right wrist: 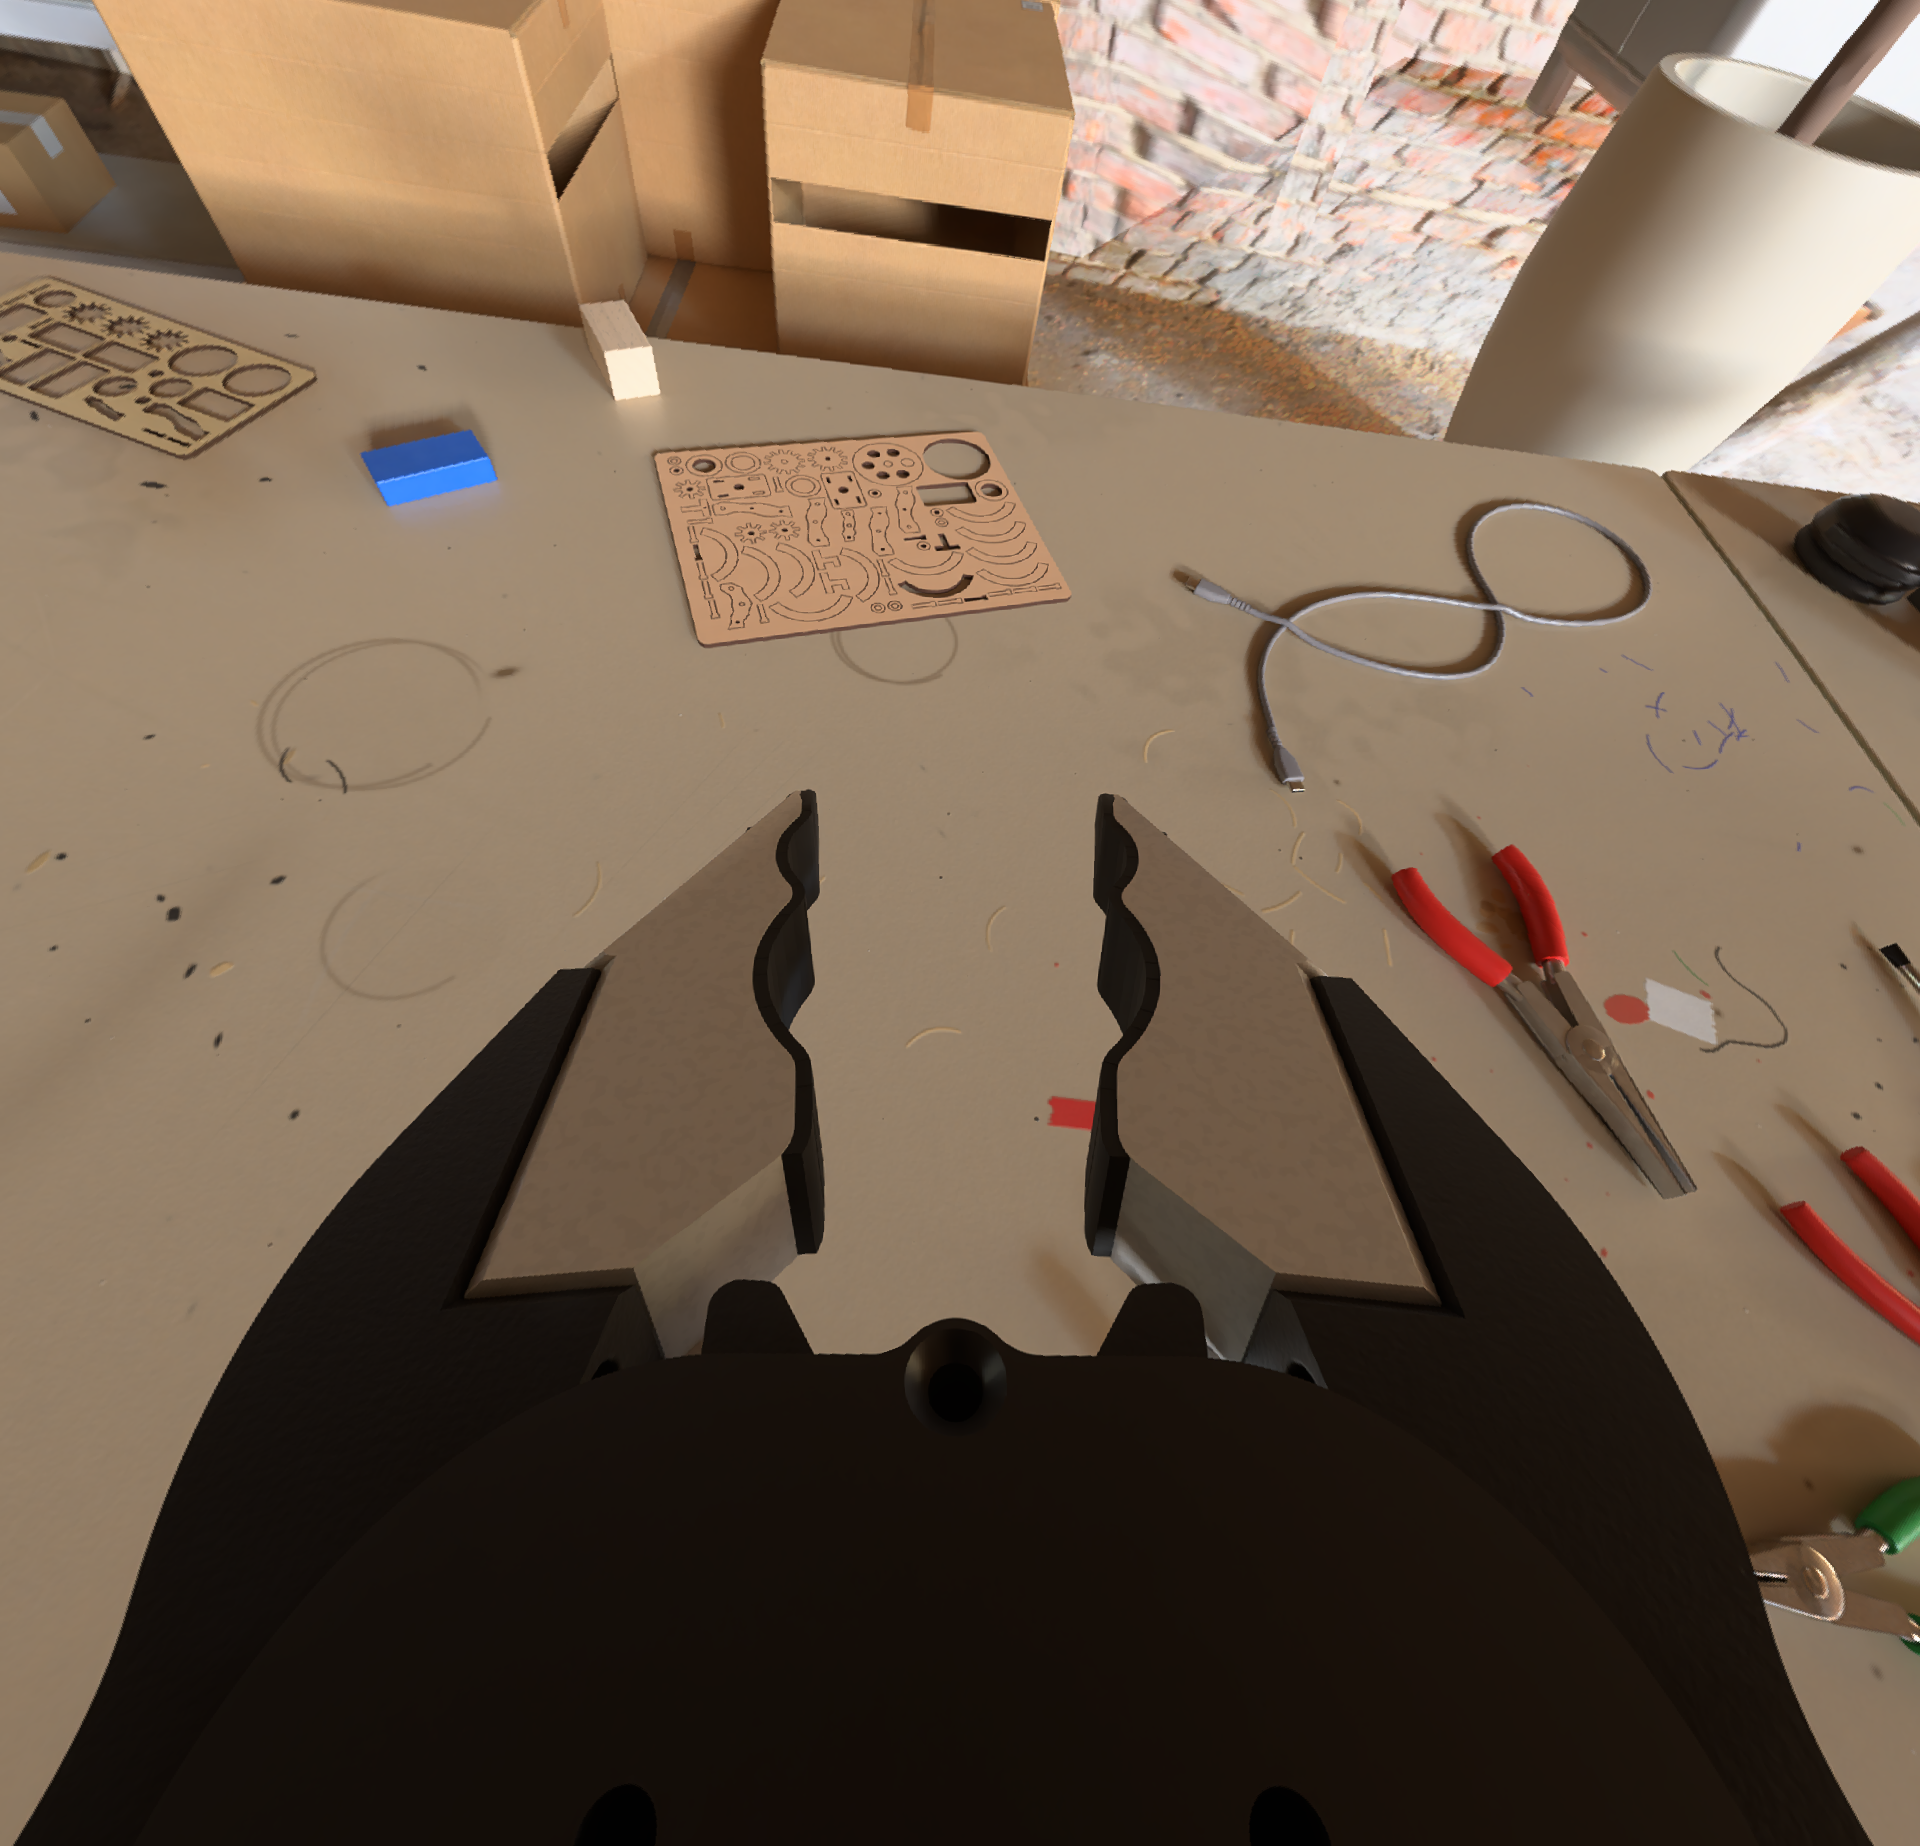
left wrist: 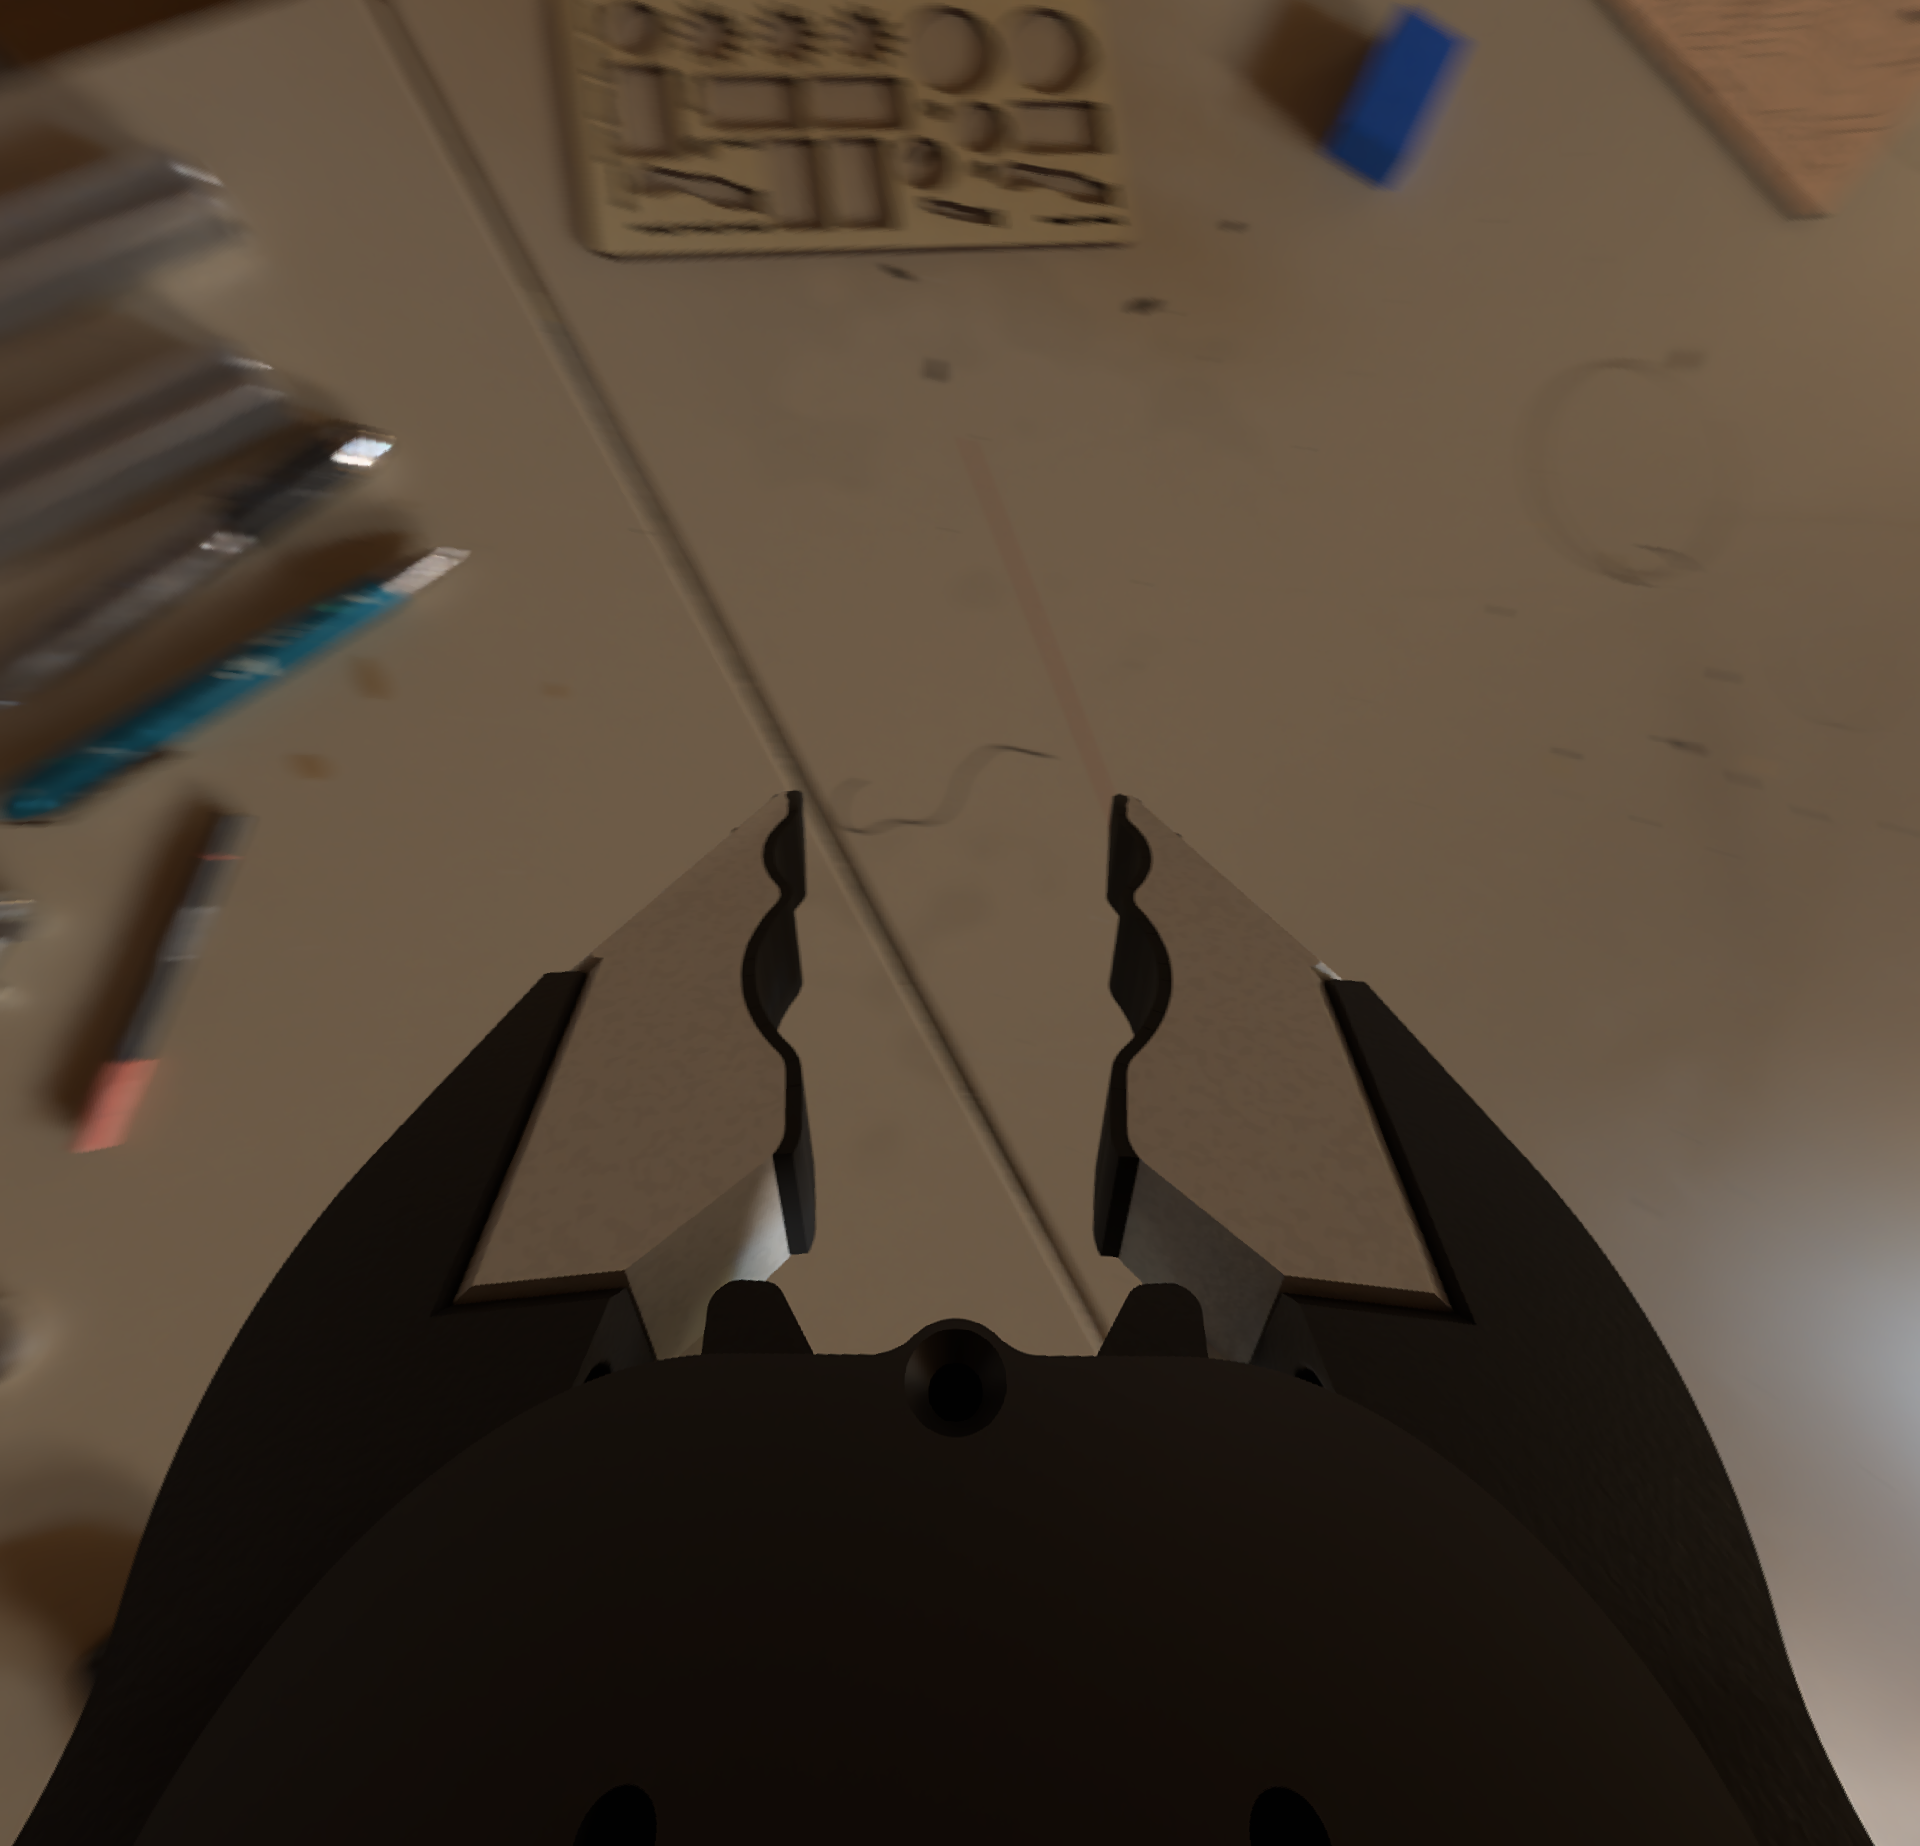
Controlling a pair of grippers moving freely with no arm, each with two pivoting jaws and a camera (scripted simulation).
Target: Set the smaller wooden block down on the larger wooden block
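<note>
A pale wooden block [right wrist: 620,352] stands at the table's far edge, in front of the cardboard boxes. A flat blue block [right wrist: 428,466] lies to its left and nearer; it also shows in the left wrist view [left wrist: 1397,97], far to the upper right and blurred. The pale block is not in the left wrist view. My right gripper [right wrist: 956,809] is open and empty, well short of both blocks. My left gripper [left wrist: 956,809] is open and empty above a seam in the table, far from the blue block.
Two cut-out wooden sheets [right wrist: 862,534] [right wrist: 135,362] lie on the beige table [right wrist: 623,809]. A grey cable [right wrist: 1455,612] and red-handled pliers [right wrist: 1527,986] lie at the right. Cardboard boxes [right wrist: 582,103] stand behind. Blurred tools [left wrist: 208,601] lie left of the left gripper.
</note>
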